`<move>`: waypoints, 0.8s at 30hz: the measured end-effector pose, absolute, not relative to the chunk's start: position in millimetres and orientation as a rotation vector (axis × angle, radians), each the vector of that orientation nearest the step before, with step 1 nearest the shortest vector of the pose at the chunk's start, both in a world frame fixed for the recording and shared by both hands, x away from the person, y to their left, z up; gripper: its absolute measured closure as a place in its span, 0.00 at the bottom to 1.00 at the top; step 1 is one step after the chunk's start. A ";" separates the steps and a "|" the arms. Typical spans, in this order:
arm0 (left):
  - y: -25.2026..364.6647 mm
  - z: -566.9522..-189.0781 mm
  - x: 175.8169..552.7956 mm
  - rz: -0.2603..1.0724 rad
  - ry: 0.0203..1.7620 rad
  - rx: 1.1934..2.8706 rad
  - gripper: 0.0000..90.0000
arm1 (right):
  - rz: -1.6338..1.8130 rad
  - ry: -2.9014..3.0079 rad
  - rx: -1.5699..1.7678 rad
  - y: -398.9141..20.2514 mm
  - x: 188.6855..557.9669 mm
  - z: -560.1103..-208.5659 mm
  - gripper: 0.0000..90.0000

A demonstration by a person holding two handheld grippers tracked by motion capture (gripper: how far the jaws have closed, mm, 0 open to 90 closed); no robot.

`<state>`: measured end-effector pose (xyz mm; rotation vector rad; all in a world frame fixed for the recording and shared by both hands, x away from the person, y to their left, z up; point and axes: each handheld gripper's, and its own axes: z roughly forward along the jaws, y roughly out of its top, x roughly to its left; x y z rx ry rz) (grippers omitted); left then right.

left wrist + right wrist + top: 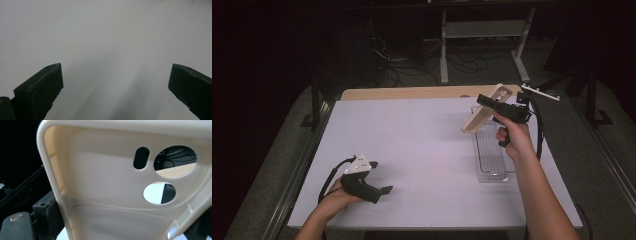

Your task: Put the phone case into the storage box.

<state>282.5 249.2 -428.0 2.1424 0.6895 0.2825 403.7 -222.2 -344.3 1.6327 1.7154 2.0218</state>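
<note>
Right gripper point(488, 103) is holding a cream plastic phone case point(484, 114) up in the air, jaws clamped across its long edges. The case is hanging tilted above the far end of a clear rectangular plastic tray point(492, 150), not touching it. In the right gripper view the cream phone case point(112, 195) is showing its inner face, with two round camera cutouts and one oval slot.

Left gripper point(384, 190) is sitting low over the near-left part of the white tabletop point(412, 150), well apart from the tray. Left gripper view: jaws are standing wide apart, nothing between them, just bare white tabletop point(112, 50) ahead.

The tray is lying along the right side of the table.
</note>
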 end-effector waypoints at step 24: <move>248.8 -428.4 282.0 0.275 0.682 2.154 0.00 | 1.848 1.692 1.700 -246.8 406.5 -349.1 0.11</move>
